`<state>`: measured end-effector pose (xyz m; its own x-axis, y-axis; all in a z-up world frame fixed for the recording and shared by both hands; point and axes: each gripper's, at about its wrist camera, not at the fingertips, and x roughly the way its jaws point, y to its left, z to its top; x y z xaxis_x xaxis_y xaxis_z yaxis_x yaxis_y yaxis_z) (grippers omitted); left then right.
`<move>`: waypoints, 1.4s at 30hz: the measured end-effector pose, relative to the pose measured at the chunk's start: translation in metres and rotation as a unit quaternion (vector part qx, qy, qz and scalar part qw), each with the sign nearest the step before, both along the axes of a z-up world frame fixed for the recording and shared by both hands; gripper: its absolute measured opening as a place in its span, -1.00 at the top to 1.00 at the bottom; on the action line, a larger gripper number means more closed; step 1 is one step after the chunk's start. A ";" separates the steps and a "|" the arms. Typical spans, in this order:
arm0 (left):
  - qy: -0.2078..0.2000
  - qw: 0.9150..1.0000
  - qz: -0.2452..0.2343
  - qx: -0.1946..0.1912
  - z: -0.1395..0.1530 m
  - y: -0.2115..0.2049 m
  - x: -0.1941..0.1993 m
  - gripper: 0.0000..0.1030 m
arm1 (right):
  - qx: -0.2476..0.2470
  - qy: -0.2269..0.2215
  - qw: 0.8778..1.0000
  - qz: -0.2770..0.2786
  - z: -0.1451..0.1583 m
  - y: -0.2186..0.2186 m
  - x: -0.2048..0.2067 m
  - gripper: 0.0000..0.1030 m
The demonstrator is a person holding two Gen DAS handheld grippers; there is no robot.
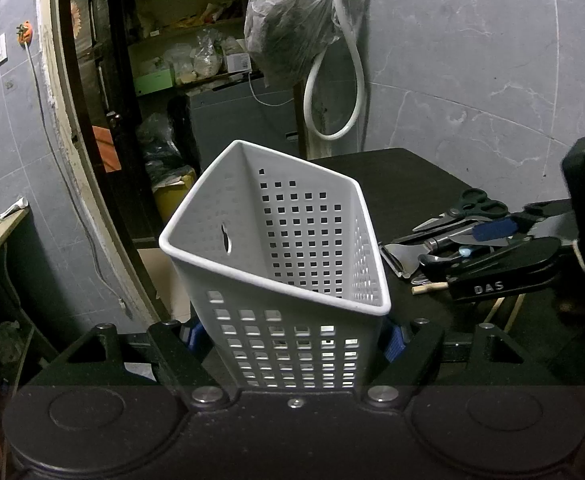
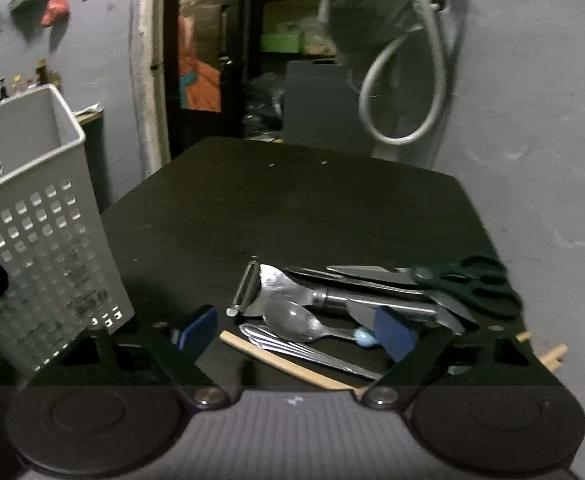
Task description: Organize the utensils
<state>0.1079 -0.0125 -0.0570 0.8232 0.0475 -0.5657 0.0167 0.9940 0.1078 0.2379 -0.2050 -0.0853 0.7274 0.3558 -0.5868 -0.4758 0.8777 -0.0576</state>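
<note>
From the left wrist view, the left tongs [image 1: 292, 340] are clamped on the lower walls of a white perforated basket [image 1: 280, 240], their blue pads pressed against both sides. The basket fills the centre of the frame, tilted with its mouth toward the right, and it looks empty inside. At the right edge the right tongs [image 1: 508, 256] reach over a pile of utensils [image 1: 452, 240] on the black worktop [image 1: 392, 168]. One pair of black-handled scissors [image 1: 468, 210] lies at the top of that pile.

From the right wrist view, the right tongs [image 2: 296, 334] stand wide over the same pile in the lower centre of the frame, with nothing pinched between the blue pads. The picture is a little blurred. I count one scissors [image 2: 452, 284] at the right, one peeler [image 2: 260, 288], one spoon [image 2: 292, 318] with a pale blue handle tip, what looks like one fork [image 2: 304, 350], and at least one knife [image 2: 372, 280] partly buried. A wooden stick [image 2: 284, 360] crosses low in the frame, with more stick ends at lower right; their count is unclear. The basket [image 2: 40, 232] stands at the left of the frame, apart from the pile.

By my judgement the sorting has barely begun: no utensil is in the basket, and every piece remains to be moved.
</note>
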 end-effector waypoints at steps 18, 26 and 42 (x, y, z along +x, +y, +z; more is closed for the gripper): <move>0.002 1.000 0.012 0.003 0.001 -0.002 -0.002 -0.55 | 0.021 0.063 0.997 0.042 -0.025 -0.008 0.044 -0.10; 0.003 1.000 0.016 0.004 0.002 -0.003 -0.002 -0.55 | 0.034 0.071 0.995 0.055 -0.025 -0.020 0.051 0.03; 0.003 1.000 0.017 0.004 0.002 -0.003 -0.001 -0.55 | 0.009 0.092 0.989 0.114 -0.014 -0.032 0.060 -0.13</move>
